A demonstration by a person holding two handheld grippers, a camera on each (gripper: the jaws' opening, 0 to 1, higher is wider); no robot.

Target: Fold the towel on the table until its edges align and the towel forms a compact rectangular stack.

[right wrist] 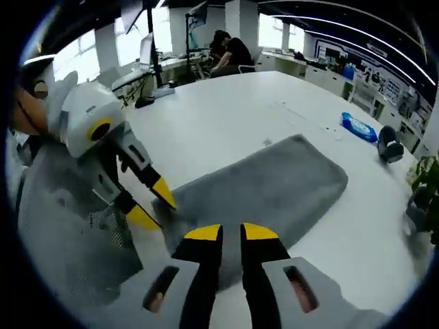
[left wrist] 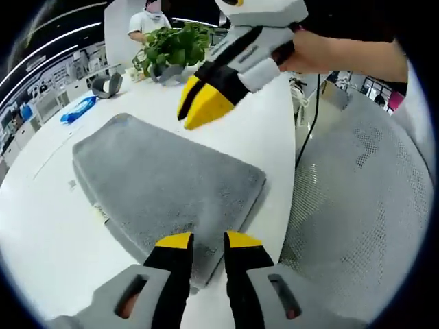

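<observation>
A grey towel point(left wrist: 164, 185) lies flat on the white tabletop point(left wrist: 41, 226), close to the tabletop's curved near edge, beside a mesh chair back point(left wrist: 357, 205). In the left gripper view the left tool point(left wrist: 208, 241) has its yellow-tipped jaws a narrow gap apart, resting at the towel's near edge with nothing clamped between them. The right tool point(left wrist: 195, 106) hangs above the towel's far side, held by a hand point(left wrist: 322, 51), jaws nearly together and empty. In the right gripper view the right tool point(right wrist: 230, 233) sits over the towel point(right wrist: 274, 185), while the left tool point(right wrist: 154, 202) touches its corner. A potted plant point(left wrist: 171, 44), a blue packet point(left wrist: 79, 110) and a grey tape roll point(left wrist: 106, 83) stand at the far edge.
</observation>
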